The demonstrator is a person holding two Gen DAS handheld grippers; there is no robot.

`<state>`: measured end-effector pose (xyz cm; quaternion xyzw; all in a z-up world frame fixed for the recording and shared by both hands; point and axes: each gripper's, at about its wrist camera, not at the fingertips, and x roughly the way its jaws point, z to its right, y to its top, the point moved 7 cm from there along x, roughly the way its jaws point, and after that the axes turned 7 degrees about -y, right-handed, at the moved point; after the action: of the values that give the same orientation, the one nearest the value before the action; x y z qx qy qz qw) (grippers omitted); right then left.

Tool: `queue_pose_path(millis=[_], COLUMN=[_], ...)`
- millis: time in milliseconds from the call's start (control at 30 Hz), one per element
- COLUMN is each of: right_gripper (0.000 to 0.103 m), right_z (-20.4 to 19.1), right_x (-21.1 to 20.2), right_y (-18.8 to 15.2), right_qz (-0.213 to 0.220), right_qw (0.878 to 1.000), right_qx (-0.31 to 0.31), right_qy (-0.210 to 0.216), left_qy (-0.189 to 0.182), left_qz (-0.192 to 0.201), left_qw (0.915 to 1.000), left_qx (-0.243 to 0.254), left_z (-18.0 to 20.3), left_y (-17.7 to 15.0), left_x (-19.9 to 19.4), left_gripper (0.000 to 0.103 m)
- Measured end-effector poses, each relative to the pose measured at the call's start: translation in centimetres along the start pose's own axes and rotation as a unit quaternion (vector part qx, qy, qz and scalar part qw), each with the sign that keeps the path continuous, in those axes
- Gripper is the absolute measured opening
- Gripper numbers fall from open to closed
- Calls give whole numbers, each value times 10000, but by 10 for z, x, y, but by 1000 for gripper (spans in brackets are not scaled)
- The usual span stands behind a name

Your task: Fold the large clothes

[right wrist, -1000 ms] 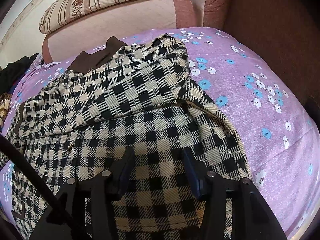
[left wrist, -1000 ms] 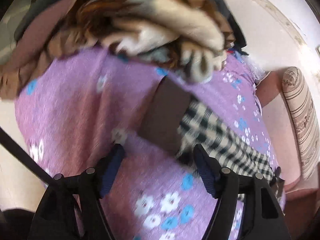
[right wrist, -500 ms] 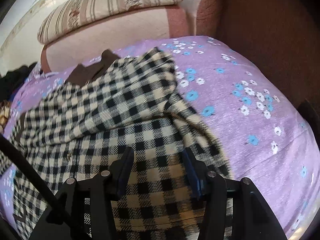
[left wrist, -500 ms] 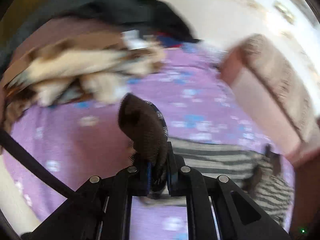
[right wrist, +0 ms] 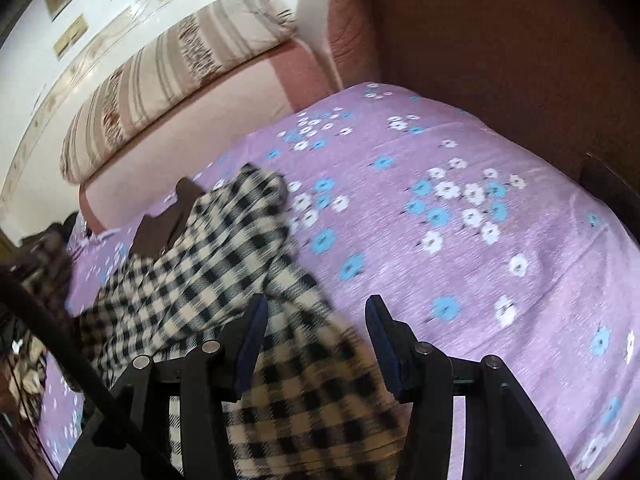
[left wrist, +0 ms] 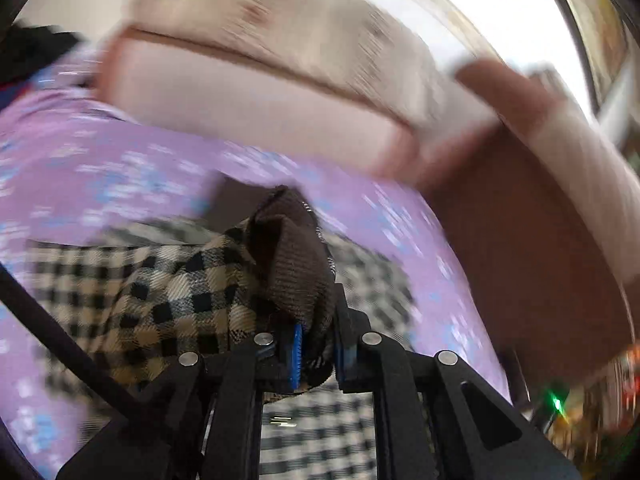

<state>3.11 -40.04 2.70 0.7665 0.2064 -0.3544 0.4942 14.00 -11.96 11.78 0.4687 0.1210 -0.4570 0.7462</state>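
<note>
- My left gripper [left wrist: 314,350] was clenched on the brown ribbed cuff [left wrist: 294,268] of the checked coat [left wrist: 168,300], the blue pads pinching the knit at the lower centre of the left wrist view
- From that pinch the checked cloth trailed off to the left and lower left of the frame, so the sleeve's long axis ran leftward away from the jaws; more check showed below and to the right, blurred
- My right gripper [right wrist: 316,344] stood released, jaws wide, with a fold of the coat [right wrist: 224,280] lying between and under the fingers at the lower centre of the right wrist view; I could not tell whether the pads touched it
- In that view the coat's body ran from the lower centre up to the upper left, ending at its brown collar [right wrist: 168,220]
- I judged the left the only one with a hold, so the sleeve fold turned on carrying the cuff across the body
- The coat lay on the purple flowered sheet [right wrist: 460,240], bare to the right of the frame
- A striped cushion [right wrist: 172,92] on a pink sofa back [right wrist: 168,160] sat beyond the collar, and a brown armrest [right wrist: 500,52] filled the upper right; both were well apart from the cloth
- A heap of other clothes [right wrist: 36,264] at the left edge lay near the coat's far side and could snag a wide swing
</note>
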Motion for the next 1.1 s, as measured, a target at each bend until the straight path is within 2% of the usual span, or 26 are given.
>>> queue_pose_path(millis=[67, 133, 200, 300, 367, 433, 533, 667, 800, 900, 933, 1000, 1033, 1100], right_gripper=[55, 55, 55, 55, 55, 55, 55, 55, 55, 55, 53, 10, 5, 5], right_z=[9, 16, 18, 10, -2, -22, -58, -105, -129, -139, -142, -149, -155, -154], right_x=[5, 7, 6, 4, 4, 3, 8, 32, 74, 105, 109, 106, 103, 92], right_y=[5, 10, 15, 19, 18, 16, 17, 15, 13, -2, -7, -11, -15, -10], right_qz=[-46, -66, -28, 15, -25, -80, -77, -244, -668, -1060, -1067, -1056, -1258, -1039], right_qw=[9999, 9996, 9994, 9992, 9984, 9960, 9930, 9867, 9852, 9830, 9826, 9806, 9757, 9786], right_qx=[137, 266, 323, 236, 172, 39, -396, -1085, -1008, -1155, -1245, -1370, -1344, -1332], right_qy=[-28, 20, 116, 320, 547, 891, 1108, 1181, 1219, 959, 871, 922, 1190, 1177], left_qy=[-12, -154, -306, -386, -172, 304, 876, 1340, 1603, 1768, 1806, 1842, 1874, 1904], left_qz=[-355, -488, -483, -500, -431, -260, -106, -21, 78, 157, 171, 183, 178, 167], left_qw=[9993, 9987, 9984, 9980, 9989, 9991, 9960, 9908, 9859, 9824, 9814, 9803, 9795, 9787], left_qx=[138, 56, 0, 23, 56, 105, 130, -191, -464, -582, -630, -689, -718, -756], left_z=[19, 23, 25, 10, -9, -39, -79, -136, -170, -188, -195, -201, -204, -208], left_y=[-14, -25, -32, -38, -37, -38, -37, -45, -51, -56, -57, -60, -62, -63], left_x=[28, 34, 27, 4, -12, -35, -54, -80, -97, -108, -111, -112, -112, -110], left_gripper=[23, 51, 62, 66, 69, 70, 70, 70, 70, 70, 70, 70, 70, 70])
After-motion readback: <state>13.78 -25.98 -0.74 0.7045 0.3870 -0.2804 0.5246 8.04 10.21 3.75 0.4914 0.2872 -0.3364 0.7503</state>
